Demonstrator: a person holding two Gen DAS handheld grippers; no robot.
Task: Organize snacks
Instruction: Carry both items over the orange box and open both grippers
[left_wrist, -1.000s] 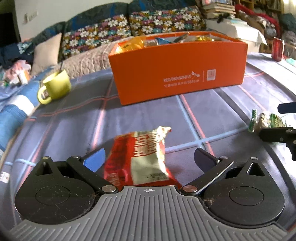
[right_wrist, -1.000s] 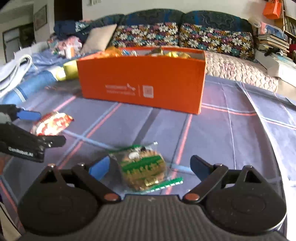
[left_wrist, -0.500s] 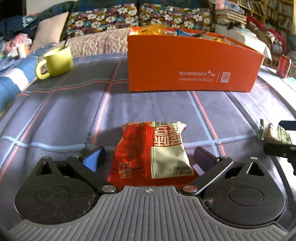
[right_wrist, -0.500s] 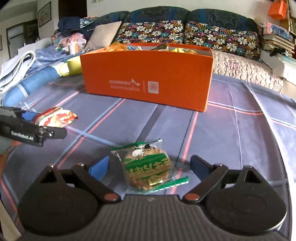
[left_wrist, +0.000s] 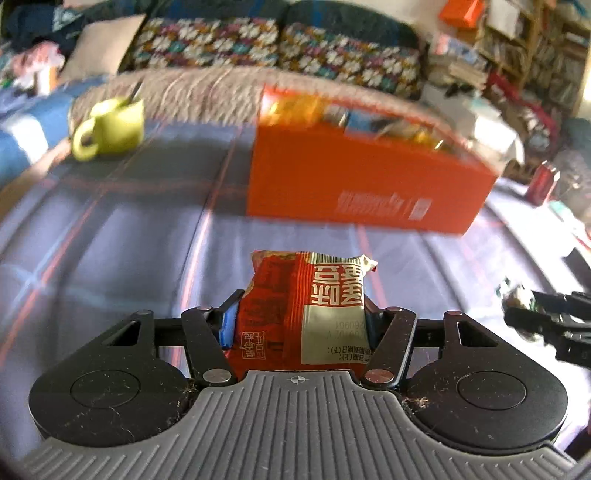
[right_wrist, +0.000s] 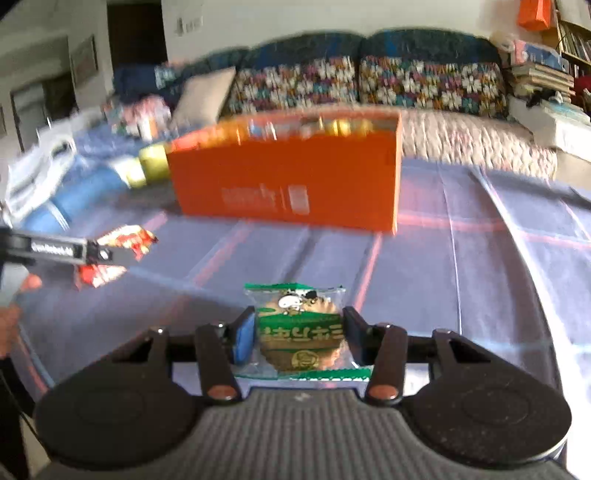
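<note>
Plaid tablecloth (left_wrist: 110, 236), orange box (left_wrist: 354, 184), green mug (left_wrist: 114, 127)

Both hand-held grippers clamped, jaws just drawn in

The left hand-held gripper (left_wrist: 299, 317) points forward and down, its jaws having just been closing, both pads now pressed against the sides of a red snack packet (left_wrist: 306, 310). The right hand-held gripper (right_wrist: 299, 334) sits at a similar downward tilt, its jaws likewise just closed onto a green-wrapped biscuit (right_wrist: 299, 328). A person's fingers (right_wrist: 22, 288) show at the left gripper's handle in the right wrist view.
</note>
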